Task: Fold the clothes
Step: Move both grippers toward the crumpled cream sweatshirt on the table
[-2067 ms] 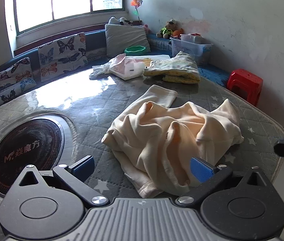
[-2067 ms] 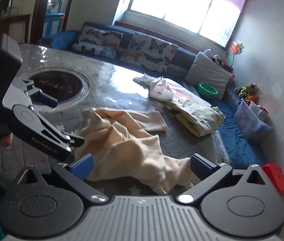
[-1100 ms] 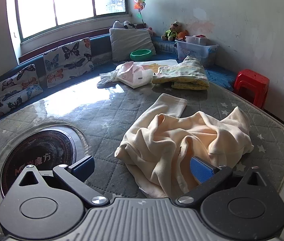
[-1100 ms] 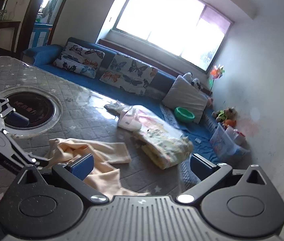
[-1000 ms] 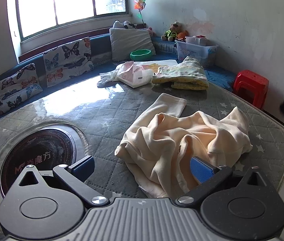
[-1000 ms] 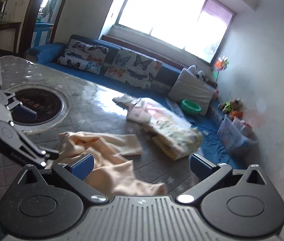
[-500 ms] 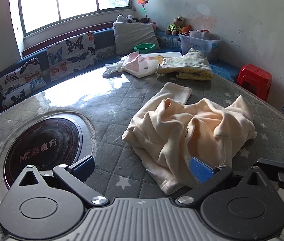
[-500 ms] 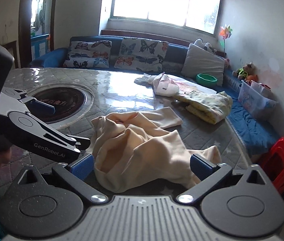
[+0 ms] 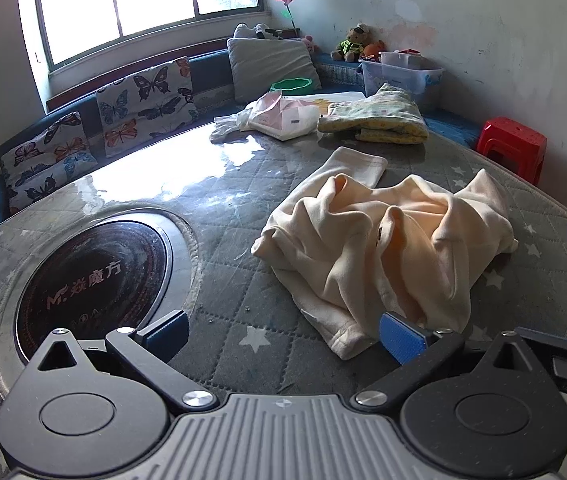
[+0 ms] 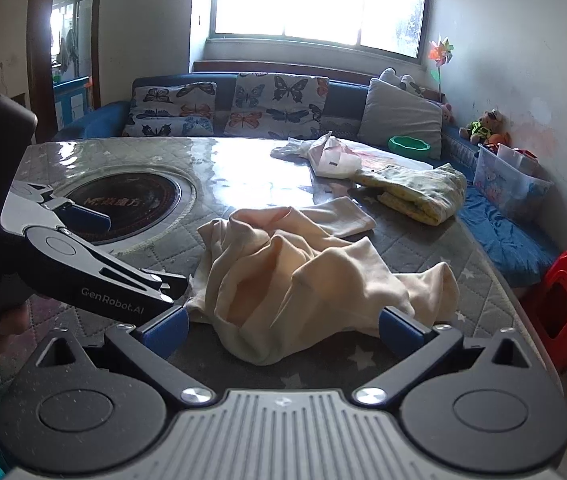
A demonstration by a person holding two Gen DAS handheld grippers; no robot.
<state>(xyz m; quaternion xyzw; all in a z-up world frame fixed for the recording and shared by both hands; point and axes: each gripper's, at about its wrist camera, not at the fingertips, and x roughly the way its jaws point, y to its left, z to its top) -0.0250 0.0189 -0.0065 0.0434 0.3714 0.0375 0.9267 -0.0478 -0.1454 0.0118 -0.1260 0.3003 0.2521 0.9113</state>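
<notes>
A crumpled cream garment lies in a heap on the grey quilted table; it also shows in the right wrist view. My left gripper is open and empty, low over the table just short of the garment's near edge. My right gripper is open and empty, at the garment's near edge. The left gripper's body shows at the left of the right wrist view.
A black round cooktop is set in the table's left part. A folded yellow-green cloth and a white-pink bag lie at the far side. A red stool stands beyond the right edge. A blue sofa with cushions runs behind.
The right gripper has swung back down from a raised view and closed in on the garment. The left gripper has drawn back slightly and shifted left. The garment has not moved.
</notes>
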